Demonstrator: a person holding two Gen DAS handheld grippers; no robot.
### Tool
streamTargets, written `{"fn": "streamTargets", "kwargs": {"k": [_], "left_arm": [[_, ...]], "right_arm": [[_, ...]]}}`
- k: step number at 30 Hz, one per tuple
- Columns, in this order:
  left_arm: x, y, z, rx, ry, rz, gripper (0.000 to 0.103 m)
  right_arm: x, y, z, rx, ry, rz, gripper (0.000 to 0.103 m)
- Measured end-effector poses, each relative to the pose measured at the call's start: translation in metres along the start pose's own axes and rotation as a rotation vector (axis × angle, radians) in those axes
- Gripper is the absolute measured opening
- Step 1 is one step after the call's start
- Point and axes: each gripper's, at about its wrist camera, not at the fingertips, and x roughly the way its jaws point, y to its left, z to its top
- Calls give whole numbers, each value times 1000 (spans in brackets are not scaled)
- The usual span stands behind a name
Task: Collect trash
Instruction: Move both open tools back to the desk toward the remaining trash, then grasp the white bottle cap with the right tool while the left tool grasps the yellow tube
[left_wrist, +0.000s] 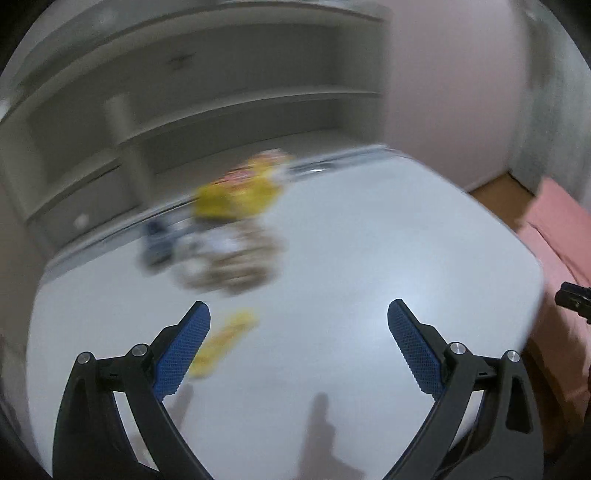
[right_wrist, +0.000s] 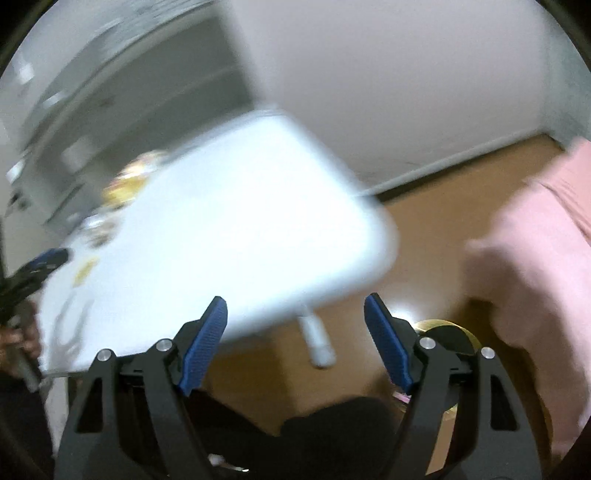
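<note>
Both views are motion-blurred. On the white table (left_wrist: 369, 240) lie a yellow snack bag (left_wrist: 240, 188) at the far edge, a crumpled white-and-brown wrapper (left_wrist: 229, 258) in front of it, and a small yellow wrapper (left_wrist: 221, 343) close to my left gripper's left finger. My left gripper (left_wrist: 299, 325) is open and empty above the table's near part. My right gripper (right_wrist: 295, 317) is open and empty, off the table's right corner (right_wrist: 369, 236) above the floor. The trash shows faintly at the table's far left in the right wrist view (right_wrist: 129, 177).
A dark blue object (left_wrist: 157, 240) lies left of the wrappers. Grey shelving (left_wrist: 184, 92) stands behind the table. A pink bed or cover (right_wrist: 535, 258) is on the right. A round gold-rimmed container (right_wrist: 447, 339) sits on the brown floor (right_wrist: 424, 229) by a white table leg (right_wrist: 317, 339).
</note>
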Motion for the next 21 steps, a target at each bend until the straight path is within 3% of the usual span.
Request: {"fn": "streamTargets", "kwargs": {"k": [5,12,15,21], "left_arm": [[-6,67,-29,-37,26,34,94],[0,83,-50,-17,55,-18,94],[7,91,-51,-28,55,-44,94],[16,93,-51,-29,64,-72,94]], "right_arm": [[51,115,37,-156,66,191,74],[123,256,87,-395,137,359,74],[150,291,101,-470,154,354,72],[191,320,111,-489,215,311,54]]}}
